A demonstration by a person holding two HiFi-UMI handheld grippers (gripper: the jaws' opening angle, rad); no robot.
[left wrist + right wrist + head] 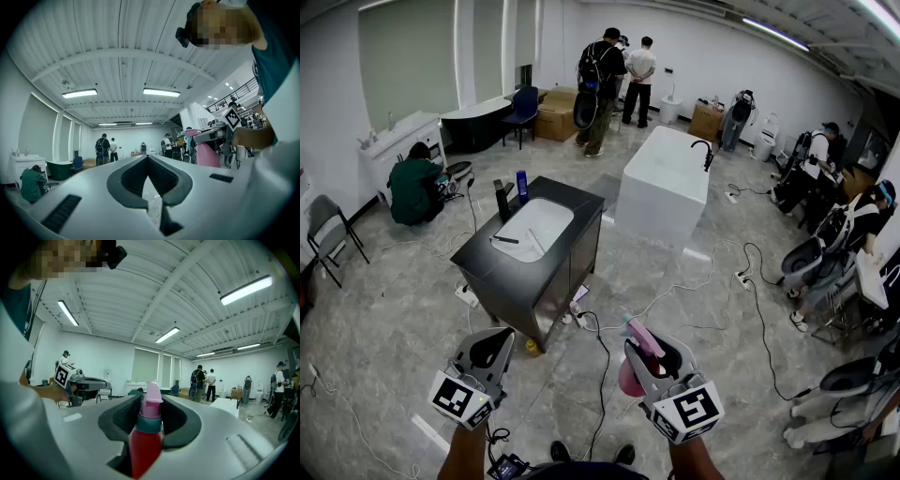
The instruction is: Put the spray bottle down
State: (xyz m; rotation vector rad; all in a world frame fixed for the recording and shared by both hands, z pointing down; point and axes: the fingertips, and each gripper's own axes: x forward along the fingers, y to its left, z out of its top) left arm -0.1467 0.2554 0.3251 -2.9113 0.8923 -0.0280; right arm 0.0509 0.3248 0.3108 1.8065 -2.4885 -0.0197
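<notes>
Well short of the near corner of the counter [492, 267], the right gripper [649, 361] is clamping the spray bottle [630, 377]; the left gripper [492, 352] is holding its fingers together, empty. Loosening here is risking a fall to the floor [694, 309].

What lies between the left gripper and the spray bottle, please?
In the head view, only grey floor with a black cable shows between the left gripper and the spray bottle, which the right gripper holds.

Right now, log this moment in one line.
right gripper: shut on spray bottle | left gripper: shut, empty | put-down: not done
</notes>
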